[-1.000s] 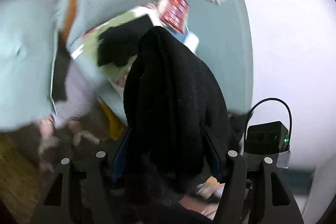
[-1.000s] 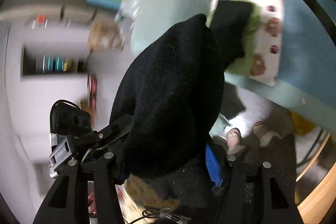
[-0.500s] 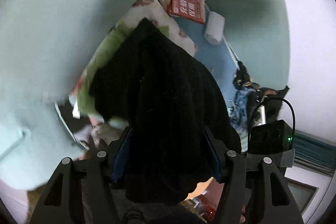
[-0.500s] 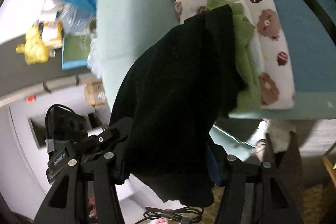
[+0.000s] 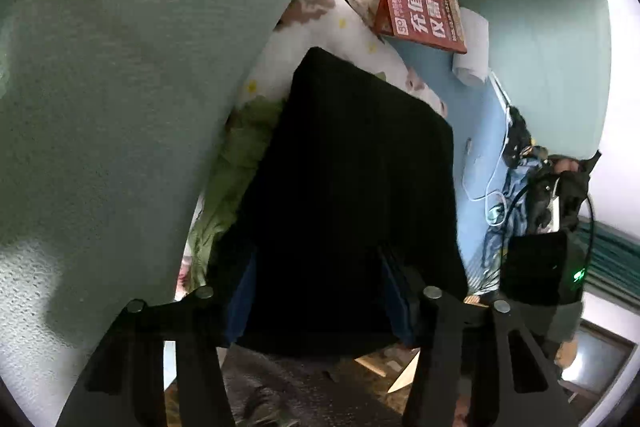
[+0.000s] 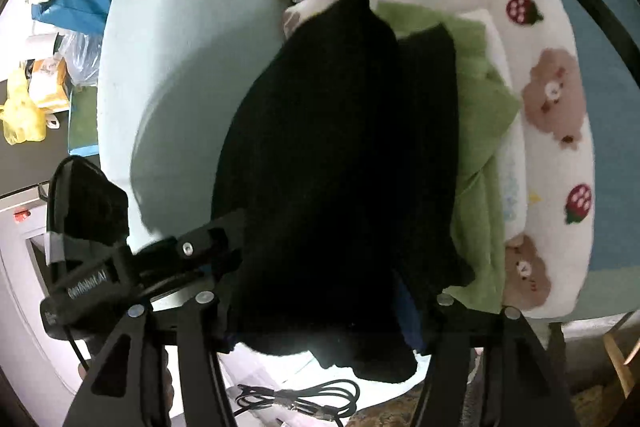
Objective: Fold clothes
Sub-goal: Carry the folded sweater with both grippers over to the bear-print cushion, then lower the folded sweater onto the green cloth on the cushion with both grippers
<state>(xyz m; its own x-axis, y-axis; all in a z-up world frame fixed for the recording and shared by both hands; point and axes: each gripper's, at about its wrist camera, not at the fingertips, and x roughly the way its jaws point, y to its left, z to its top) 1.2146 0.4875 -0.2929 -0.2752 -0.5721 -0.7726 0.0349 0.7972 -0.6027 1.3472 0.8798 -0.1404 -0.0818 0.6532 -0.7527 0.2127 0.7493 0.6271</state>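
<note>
Black cloth [image 5: 352, 187] fills both grippers, over the green cloth [image 6: 480, 115]. The left gripper [image 5: 316, 279] has just been closing on it. The right gripper [image 6: 320, 291] has just been opening, cloth between its jaws; its grip I cannot tell.

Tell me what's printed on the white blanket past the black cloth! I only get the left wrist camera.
Observer: The right wrist view shows red strawberries on the white blanket, beside brown bears.
Operator: Cool! Is anything yellow around?
Observer: Yes, a yellow plastic bag sits at the far left of that view, beyond the pale green cushion.
Operator: And under the black cloth?
Observer: A coiled black cable lies just below the hanging edge of the black cloth.
</note>
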